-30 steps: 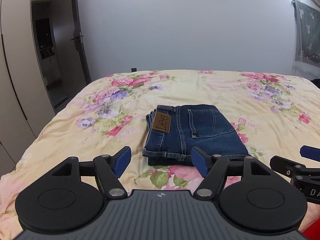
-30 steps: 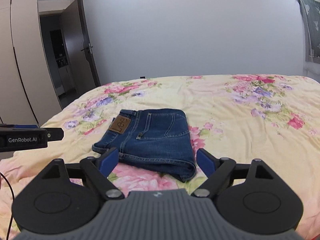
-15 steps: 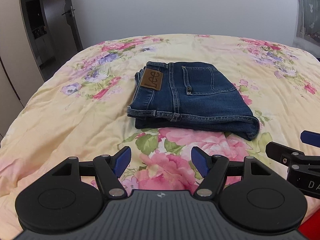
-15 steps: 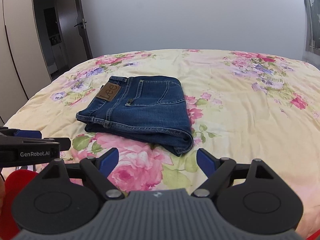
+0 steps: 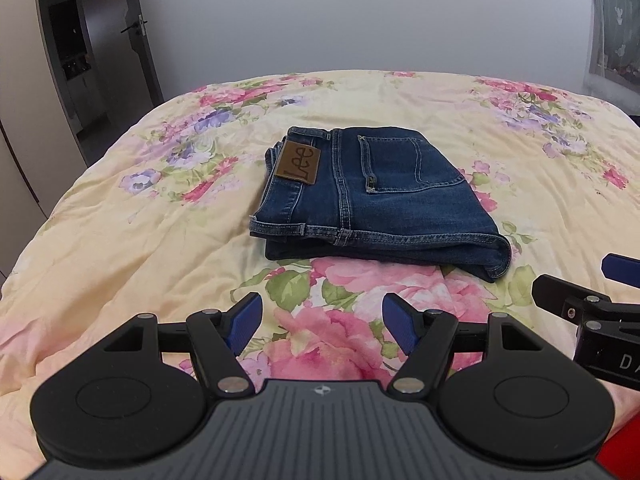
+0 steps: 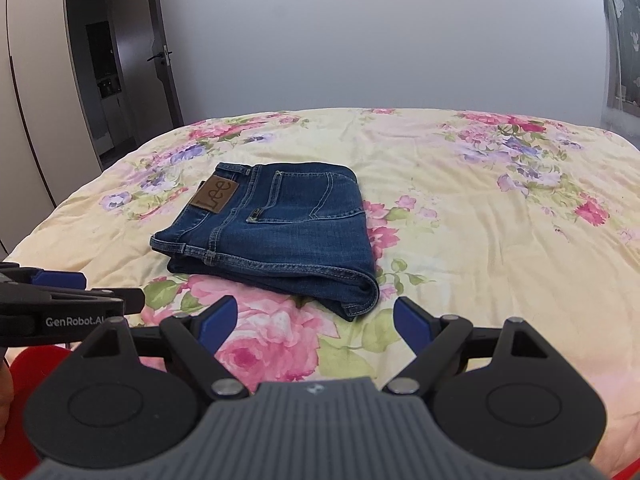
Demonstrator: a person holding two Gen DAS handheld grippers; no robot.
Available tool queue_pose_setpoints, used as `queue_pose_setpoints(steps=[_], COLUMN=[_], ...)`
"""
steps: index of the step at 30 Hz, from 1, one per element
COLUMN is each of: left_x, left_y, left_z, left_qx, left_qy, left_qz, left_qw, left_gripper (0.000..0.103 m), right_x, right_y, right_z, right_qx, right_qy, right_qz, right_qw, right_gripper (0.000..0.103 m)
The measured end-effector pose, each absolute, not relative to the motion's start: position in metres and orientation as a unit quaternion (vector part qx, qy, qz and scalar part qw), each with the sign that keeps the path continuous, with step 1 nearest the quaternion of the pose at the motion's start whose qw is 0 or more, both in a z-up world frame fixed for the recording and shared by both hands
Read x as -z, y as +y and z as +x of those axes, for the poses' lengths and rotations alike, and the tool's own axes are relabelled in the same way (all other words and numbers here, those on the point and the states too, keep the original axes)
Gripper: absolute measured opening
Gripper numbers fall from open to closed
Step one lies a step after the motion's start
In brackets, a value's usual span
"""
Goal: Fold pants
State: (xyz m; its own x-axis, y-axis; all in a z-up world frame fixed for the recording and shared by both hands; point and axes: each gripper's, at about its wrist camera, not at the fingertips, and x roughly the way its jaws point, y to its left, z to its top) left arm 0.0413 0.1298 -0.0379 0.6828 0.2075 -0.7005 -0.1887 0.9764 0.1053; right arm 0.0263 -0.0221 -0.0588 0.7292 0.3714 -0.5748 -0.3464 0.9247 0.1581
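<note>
Beyond both gaping tongs (image 5: 322, 322) (image 6: 308, 326) lie folded pants (image 5: 372, 200).

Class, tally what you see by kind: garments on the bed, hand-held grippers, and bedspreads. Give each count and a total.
Folded dark blue denim jeans: 1
Black two-finger grippers with blue pads, left and right: 2
Yellow floral bedspread: 1
Total: 4

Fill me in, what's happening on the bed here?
A person holds a gripper in each hand over a bed with a floral cover. The jeans already lie folded into a compact stack, brand patch facing up. Both the left gripper and the right gripper are open, empty and short of the jeans, touching nothing.
</note>
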Motion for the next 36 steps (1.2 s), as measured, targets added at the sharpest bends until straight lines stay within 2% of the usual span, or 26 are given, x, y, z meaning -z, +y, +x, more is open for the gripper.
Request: queue_pose_setpoints(steps=[36], left_x=[0.0354], left_y=[0.1238], left_z=[0.04], left_qx=[-0.101], left_qy=[0.381], left_qz=[0.022], left_qw=[0.919], left_gripper=[0.081], right_x=[0.0577], right_y=[-0.0247], right_z=[0.0231], right_qx=[-0.188], right_qy=[0.31], right_qz=[0.02], right_qw=[0.932], right_gripper=[0.081])
